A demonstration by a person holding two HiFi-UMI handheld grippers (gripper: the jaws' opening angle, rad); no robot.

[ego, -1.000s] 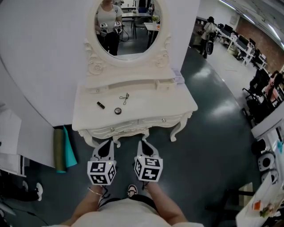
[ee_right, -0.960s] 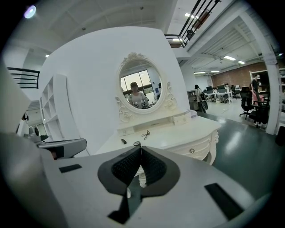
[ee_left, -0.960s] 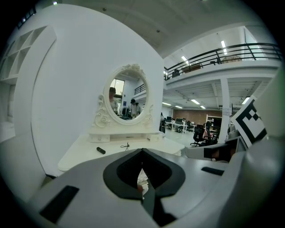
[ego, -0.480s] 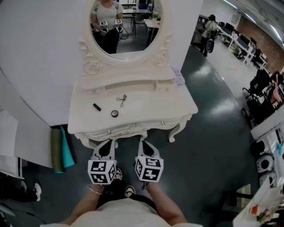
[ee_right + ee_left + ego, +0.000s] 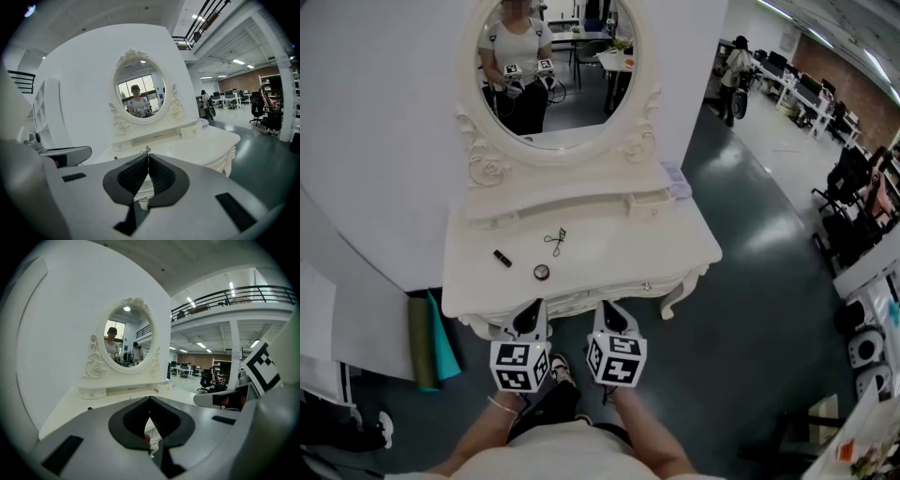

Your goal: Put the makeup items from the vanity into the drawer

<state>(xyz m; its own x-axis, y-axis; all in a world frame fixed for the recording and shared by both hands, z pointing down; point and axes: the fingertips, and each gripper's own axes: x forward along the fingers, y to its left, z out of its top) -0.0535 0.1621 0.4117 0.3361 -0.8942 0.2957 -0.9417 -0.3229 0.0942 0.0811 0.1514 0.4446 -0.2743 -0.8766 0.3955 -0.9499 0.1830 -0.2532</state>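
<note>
In the head view a short black lipstick tube (image 5: pixel 502 258), a metal eyelash curler (image 5: pixel 556 242) and a small round dark compact (image 5: pixel 542 272) lie apart on the cream-white carved vanity counter (image 5: pixel 656 234), with the left gripper (image 5: pixel 533 307) and right gripper (image 5: pixel 608 307) before its closed drawer (image 5: pixel 581 300). The left gripper view shows jaws pressed together on nothing; the right gripper view shows the same. Nothing is stowed yet, so opening the drawer seems next, which calls for parting jaws to grip its front and pull.
</note>
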